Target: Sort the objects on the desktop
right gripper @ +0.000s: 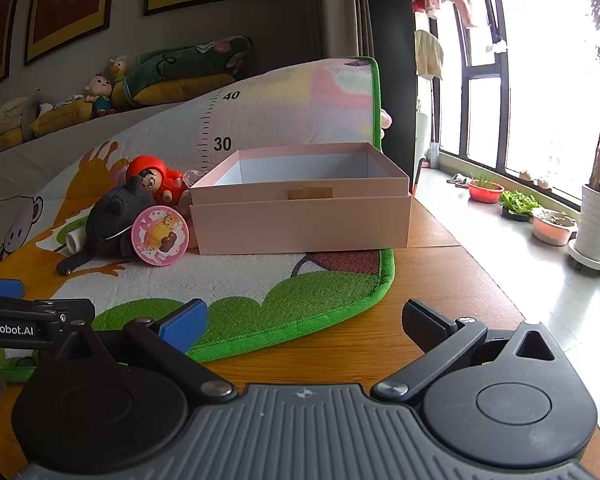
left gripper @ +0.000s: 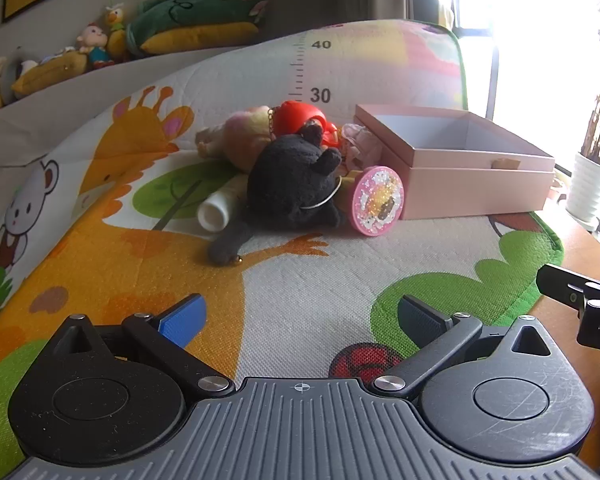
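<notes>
Left gripper [left gripper: 302, 320]: jaws spread wide, nothing between them; it hovers low over the play mat [left gripper: 300, 300], pointing toward a heap of toys.
Right gripper [right gripper: 304, 324]: jaws equally wide apart and empty, poised above the mat's green edge and the bare wooden table [right gripper: 440, 280].
Toy heap: a black plush cat [left gripper: 296, 184] lies on top, near the middle of the mat.
Behind the cat: a red-hooded doll [left gripper: 300, 118], a peach-coloured soft toy [left gripper: 240, 132] and a pale pink frilly toy [left gripper: 360, 144], all pressed together.
White tube [left gripper: 216, 210]: lies on its side, partly under the cat's left side.
Round pink case [left gripper: 378, 201]: stands on edge, glittery face toward the camera, between the cat and the box and leaning against the box.
Pink box [right gripper: 300, 216]: open, lidless, nothing visible inside, sitting at the mat's right end just beside the heap.
Background: stuffed toys [right gripper: 100, 98] line a ledge; potted plants [right gripper: 518, 204] sit by the window.
</notes>
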Available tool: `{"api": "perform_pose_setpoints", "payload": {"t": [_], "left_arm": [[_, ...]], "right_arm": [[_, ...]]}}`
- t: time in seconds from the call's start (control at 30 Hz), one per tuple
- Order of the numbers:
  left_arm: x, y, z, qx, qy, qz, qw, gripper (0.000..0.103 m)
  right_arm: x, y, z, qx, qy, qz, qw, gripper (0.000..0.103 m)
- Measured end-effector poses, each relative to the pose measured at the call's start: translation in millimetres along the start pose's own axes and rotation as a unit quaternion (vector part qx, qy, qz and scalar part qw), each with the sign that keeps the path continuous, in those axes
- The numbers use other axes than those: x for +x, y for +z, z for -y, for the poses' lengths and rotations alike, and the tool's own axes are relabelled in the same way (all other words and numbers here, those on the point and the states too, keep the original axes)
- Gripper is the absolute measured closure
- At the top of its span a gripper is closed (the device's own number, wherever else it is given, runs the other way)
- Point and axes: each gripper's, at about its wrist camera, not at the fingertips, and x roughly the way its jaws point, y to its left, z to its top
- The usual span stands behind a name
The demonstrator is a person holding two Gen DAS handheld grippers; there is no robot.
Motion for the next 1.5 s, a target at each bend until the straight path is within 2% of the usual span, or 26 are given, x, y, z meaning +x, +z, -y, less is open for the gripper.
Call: {"api": "perform_pose_setpoints", "payload": {"t": [1.5], "left_arm": [[0.2,-0.3,0.0,0.0,0.0,0.0,1.0,0.0]], "right_arm": [[-0.8,-2.2,0.2,0.001,0.007,0.0,1.0,0.0]]}}
